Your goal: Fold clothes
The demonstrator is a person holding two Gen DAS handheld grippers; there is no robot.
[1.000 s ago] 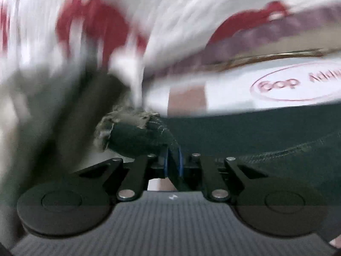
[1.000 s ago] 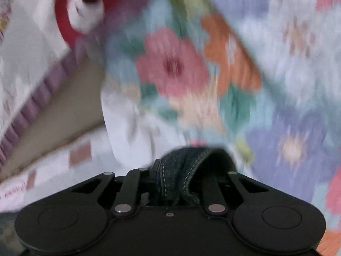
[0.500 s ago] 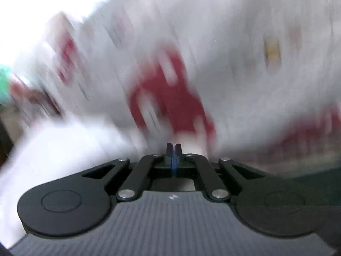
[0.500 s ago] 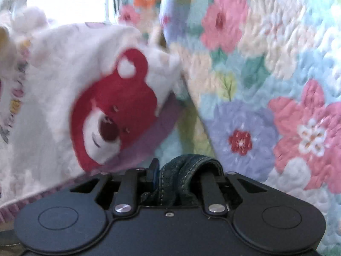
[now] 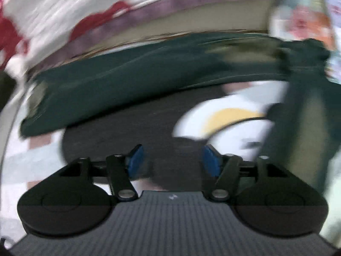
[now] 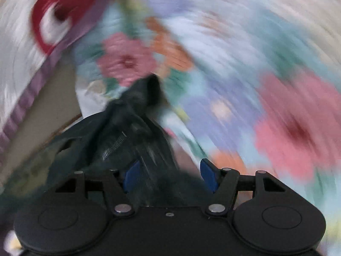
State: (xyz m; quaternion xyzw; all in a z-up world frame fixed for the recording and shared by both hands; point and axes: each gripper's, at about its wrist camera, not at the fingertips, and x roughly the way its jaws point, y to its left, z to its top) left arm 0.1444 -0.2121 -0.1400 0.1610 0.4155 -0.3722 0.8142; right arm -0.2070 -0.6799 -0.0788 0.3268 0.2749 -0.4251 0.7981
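Both views are smearing with motion blur, so fine detail is hard to read.

In the left wrist view the left gripper (image 5: 172,160) is standing with its blue pads (image 5: 134,159) spread well apart and nothing between them. Beyond it a dark denim garment (image 5: 136,79) is lying in a long band across the middle of the frame, from the left edge to the upper right, where one end is hanging down the right side (its outline there is dissolving into blur). Below the band a dark round shape and a white and yellow patch (image 5: 223,119) are showing, too smeared to identify. Across the top a white blanket (image 5: 64,10) with red patches and a purple border is running.

In the right wrist view the right gripper (image 6: 168,173) is also standing with its pads apart. The denim garment (image 6: 132,128) is bunching up just ahead of it, left of centre, with a metal zipper (image 6: 114,146) showing; cloth is lying across the gap near the left pad, though whether it is touching the pad cannot be told. A flowered quilt (image 6: 234,74) is filling the right and centre, and the white blanket (image 6: 19,42) with a red figure is sitting in the upper left.
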